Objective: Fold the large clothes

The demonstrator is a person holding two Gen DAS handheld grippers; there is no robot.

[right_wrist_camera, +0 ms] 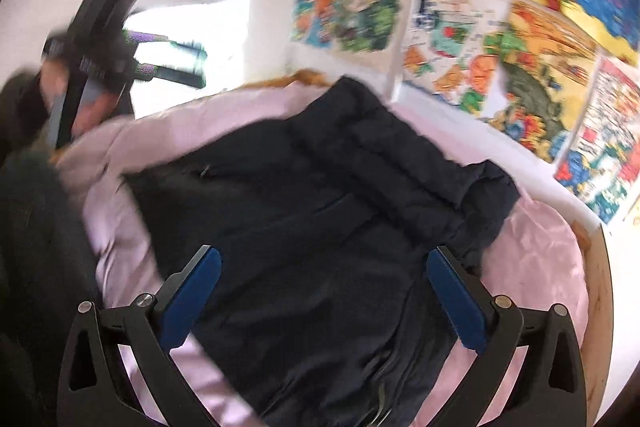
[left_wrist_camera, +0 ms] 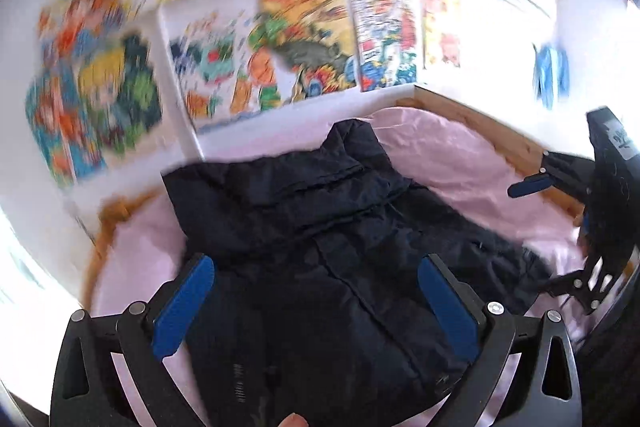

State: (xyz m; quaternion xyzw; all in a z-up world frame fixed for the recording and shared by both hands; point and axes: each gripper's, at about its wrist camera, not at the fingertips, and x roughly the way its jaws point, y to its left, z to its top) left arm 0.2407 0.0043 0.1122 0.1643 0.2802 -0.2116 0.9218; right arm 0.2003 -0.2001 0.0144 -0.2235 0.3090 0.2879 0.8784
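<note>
Jacket dark, on pink bedsheet; posters on white wall; both tongs wide, empty.

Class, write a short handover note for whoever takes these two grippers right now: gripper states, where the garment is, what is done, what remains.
Left gripper: open, empty, above the jacket.
Right gripper: open, empty, also above it.
Dark navy padded jacket: lying on the pink bedsheet, with one sleeve apparently folded across its upper part.
Left: judging by its spread-out lower part, fold the remaining body into a compact bundle.
</note>
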